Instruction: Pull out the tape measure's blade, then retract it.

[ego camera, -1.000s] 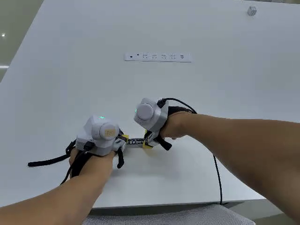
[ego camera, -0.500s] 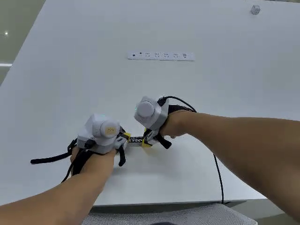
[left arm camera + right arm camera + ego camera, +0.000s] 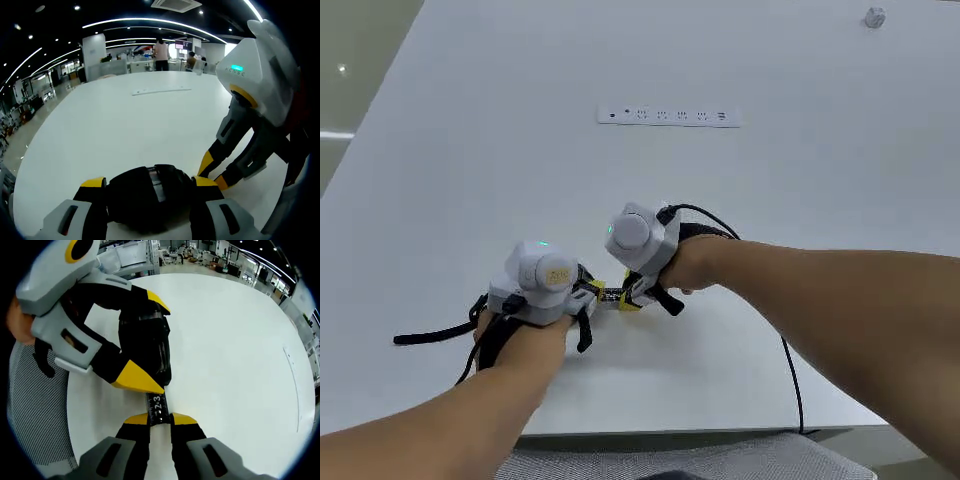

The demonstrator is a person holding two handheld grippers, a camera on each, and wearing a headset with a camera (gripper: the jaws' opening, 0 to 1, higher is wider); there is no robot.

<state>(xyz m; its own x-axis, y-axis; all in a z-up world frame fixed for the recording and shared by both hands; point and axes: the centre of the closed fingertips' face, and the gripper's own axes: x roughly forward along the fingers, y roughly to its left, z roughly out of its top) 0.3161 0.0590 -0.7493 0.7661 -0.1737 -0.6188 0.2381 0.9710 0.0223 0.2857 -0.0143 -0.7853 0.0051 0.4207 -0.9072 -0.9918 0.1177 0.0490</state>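
At the table's (image 3: pixel 520 150) near edge, the left gripper (image 3: pixel 149 182) clamps the tape measure's case (image 3: pixel 145 342); just beside the case, the right gripper (image 3: pixel 160 417) pinches the blade (image 3: pixel 156 405). Only a short stretch is out, so the pull is barely begun or the retraction nearly finished. A power strip (image 3: pixel 668 117) lies well beyond the case; nothing obstructs.

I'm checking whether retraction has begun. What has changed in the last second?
The right gripper, shut on the blade, has moved toward the left gripper, so less blade shows between them in the head view. The left gripper stays shut on the tape measure case, about where it was on the table. The power strip only shifts with the camera.
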